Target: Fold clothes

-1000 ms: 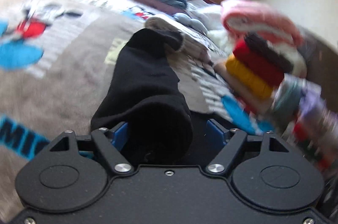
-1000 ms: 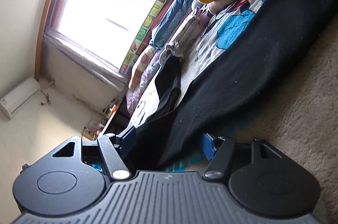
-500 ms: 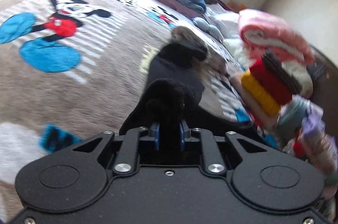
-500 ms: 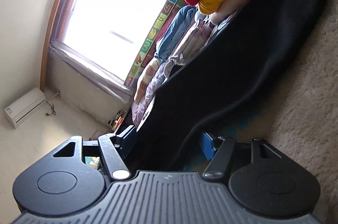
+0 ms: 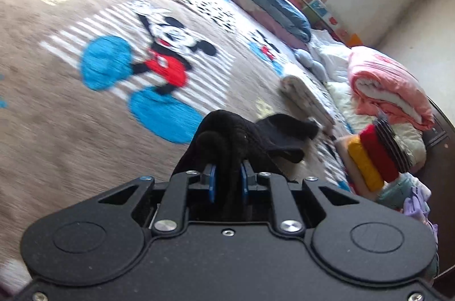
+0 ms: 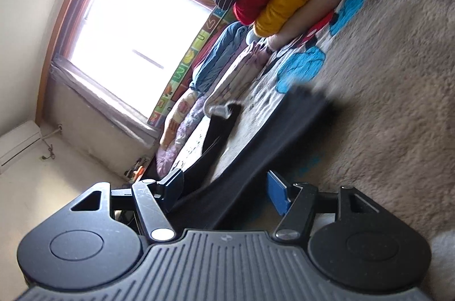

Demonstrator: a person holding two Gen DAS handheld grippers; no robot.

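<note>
Two claws work one black garment point(image 5: 227, 141): left claw point(image 5: 227, 181) pinches its bunched end, right claw point(image 6: 224, 187) stands wide astride its length, running toward the blanket's point(image 5: 71, 130) far edge.

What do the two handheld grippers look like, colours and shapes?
Both are matte black with blue finger pads and silver pivot screws. The left gripper has a smooth, flat body with two round discs. The right gripper has the same discs, but a ribbed grey centre panel. No hands or sleeves show.

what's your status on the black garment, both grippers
Left gripper just closed, shut on bunched black garment. Right gripper open, fabric between its pads, not pinched. Folded stack off to the side, nothing blocking.
</note>
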